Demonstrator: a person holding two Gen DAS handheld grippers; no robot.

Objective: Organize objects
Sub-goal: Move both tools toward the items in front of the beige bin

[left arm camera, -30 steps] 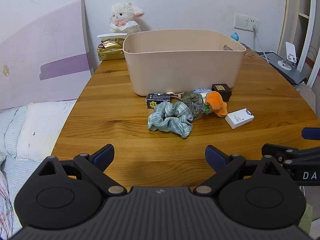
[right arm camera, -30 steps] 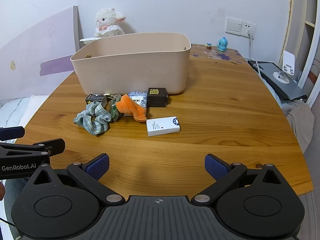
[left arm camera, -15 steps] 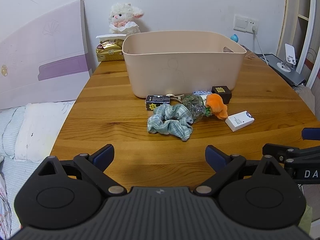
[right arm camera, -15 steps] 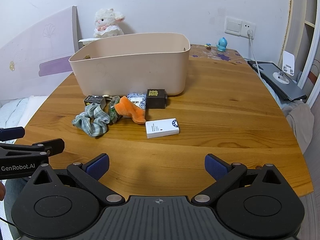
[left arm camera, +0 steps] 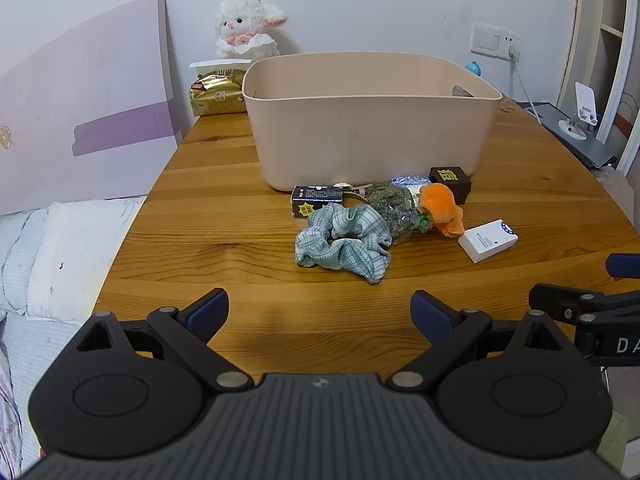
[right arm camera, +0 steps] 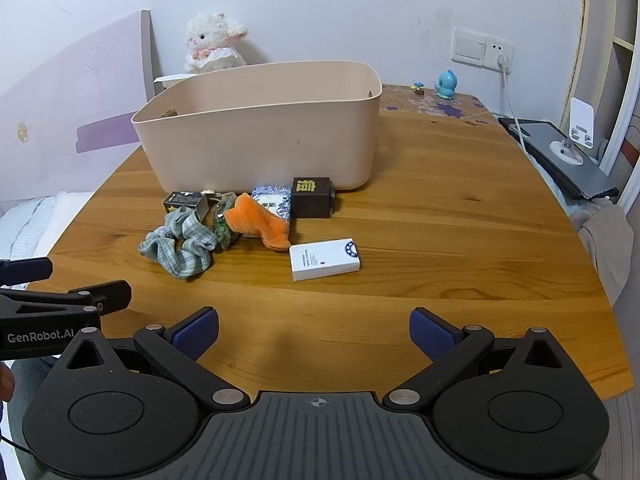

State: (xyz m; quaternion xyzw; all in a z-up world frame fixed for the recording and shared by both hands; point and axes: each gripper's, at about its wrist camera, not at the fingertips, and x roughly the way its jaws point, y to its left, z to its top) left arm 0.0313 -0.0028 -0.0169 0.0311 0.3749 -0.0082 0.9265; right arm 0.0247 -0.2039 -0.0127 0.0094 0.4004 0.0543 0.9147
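Note:
A beige plastic bin [left arm camera: 372, 120] [right arm camera: 260, 136] stands on the round wooden table [left arm camera: 240, 280]. In front of it lies a cluster: a green checked scrunchie [left arm camera: 344, 242] [right arm camera: 180, 248], an orange plush carrot [left arm camera: 442, 208] [right arm camera: 258, 220], a clear bag of green bits [left arm camera: 391, 204], a black flat box [left arm camera: 316, 200], a dark brown cube box [left arm camera: 450, 178] [right arm camera: 312, 197], a blue-white packet [right arm camera: 273, 197] and a white card box [left arm camera: 488, 240] [right arm camera: 324, 259]. My left gripper [left arm camera: 320, 310] and right gripper [right arm camera: 314, 330] hover open and empty near the table's front edge, well short of the cluster.
A plush lamb [left arm camera: 246, 28] and a gold snack bag [left arm camera: 218, 94] stand behind the bin. A lilac headboard [left arm camera: 80, 112] and bed [left arm camera: 60, 248] lie left. A laptop with a phone stand [right arm camera: 568, 148], a blue figurine [right arm camera: 446, 85] and a wall socket cable [right arm camera: 510, 92] are right.
Both grippers have drawn back slightly from the table, so the bin and cluster look a little further off. Nothing on the table has moved; both stay open.

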